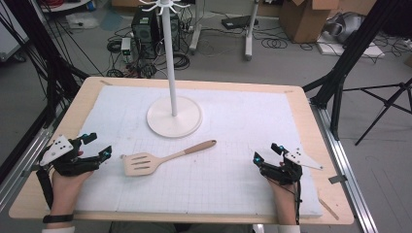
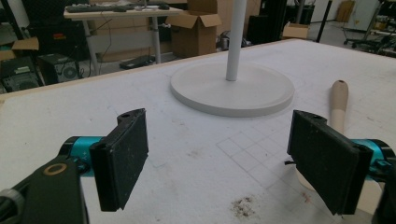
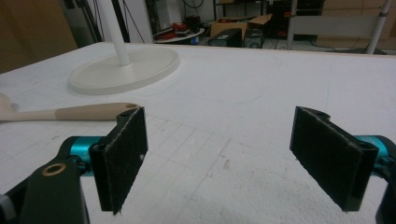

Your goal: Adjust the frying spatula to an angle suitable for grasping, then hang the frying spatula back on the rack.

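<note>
Both my tongs, left [image 1: 95, 146] and right [image 1: 266, 153], rest spread and empty near the worktop's [image 1: 311, 121] near edge, open mat between. Spatula [image 1: 163, 159] lies between them, blade near-left, handle pointing far-right toward the rack base [image 1: 189, 127].

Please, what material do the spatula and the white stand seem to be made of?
The spatula looks like one piece of pale wood or bamboo with a matte finish; its handle end is a darker tan, perhaps a coating. The stand appears to be white painted metal or plastic: smooth and even, with a faint sheen. I cannot tell which.
</note>
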Demonstrator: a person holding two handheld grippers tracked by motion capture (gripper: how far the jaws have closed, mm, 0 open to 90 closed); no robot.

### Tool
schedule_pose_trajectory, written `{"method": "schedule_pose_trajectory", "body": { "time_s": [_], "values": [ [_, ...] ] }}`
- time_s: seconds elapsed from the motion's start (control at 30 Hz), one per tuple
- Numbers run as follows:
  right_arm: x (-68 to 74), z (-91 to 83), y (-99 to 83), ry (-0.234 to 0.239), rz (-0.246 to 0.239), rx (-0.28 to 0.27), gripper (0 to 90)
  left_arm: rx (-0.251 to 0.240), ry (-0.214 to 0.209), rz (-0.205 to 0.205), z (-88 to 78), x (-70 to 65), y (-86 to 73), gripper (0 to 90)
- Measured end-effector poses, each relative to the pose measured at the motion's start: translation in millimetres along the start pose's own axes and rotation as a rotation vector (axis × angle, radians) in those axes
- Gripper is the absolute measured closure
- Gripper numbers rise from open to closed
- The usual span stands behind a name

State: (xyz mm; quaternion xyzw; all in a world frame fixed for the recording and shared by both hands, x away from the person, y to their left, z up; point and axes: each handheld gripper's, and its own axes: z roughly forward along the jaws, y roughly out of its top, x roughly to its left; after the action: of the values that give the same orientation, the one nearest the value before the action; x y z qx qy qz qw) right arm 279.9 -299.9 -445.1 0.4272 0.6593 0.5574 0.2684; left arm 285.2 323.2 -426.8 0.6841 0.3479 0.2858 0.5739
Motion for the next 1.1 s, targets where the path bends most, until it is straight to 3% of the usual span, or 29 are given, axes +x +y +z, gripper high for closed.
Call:
{"method": "schedule_pose_trajectory", "body": {
  "time_s": [0.3,0.57,0.7,0.73,0.93,1.1],
  "values": [
    [0.3,-0.6,0.2,-0.002,-0.001,0.001,17.8,-0.008,-0.014,0.017,0.9,-3.5,6.9,20.8],
    [0.7,-1.4,0.0,-0.006,-0.002,0.001,17.7,-0.013,-0.075,0.045,2.5,-14.1,25.0,20.4],
    [0.9,-1.4,-0.1,-0.004,-0.004,0.004,17.7,0.012,-0.12,0.061,7.7,-20.5,38.5,19.6],
    [0.7,-1.3,-0.1,-0.002,-0.005,0.004,17.7,0.03,-0.149,0.067,11.9,-24.7,45.6,19.6],
    [0.4,-1.1,-0.1,-0.001,-0.003,0.003,17.6,0.086,-0.203,0.104,25.5,-38.6,65.4,18.7],
    [0.5,-1.0,-0.2,0.001,-0.005,0.003,17.7,0.127,-0.241,0.113,37.4,-46.4,73.1,17.3]
  ]
}}
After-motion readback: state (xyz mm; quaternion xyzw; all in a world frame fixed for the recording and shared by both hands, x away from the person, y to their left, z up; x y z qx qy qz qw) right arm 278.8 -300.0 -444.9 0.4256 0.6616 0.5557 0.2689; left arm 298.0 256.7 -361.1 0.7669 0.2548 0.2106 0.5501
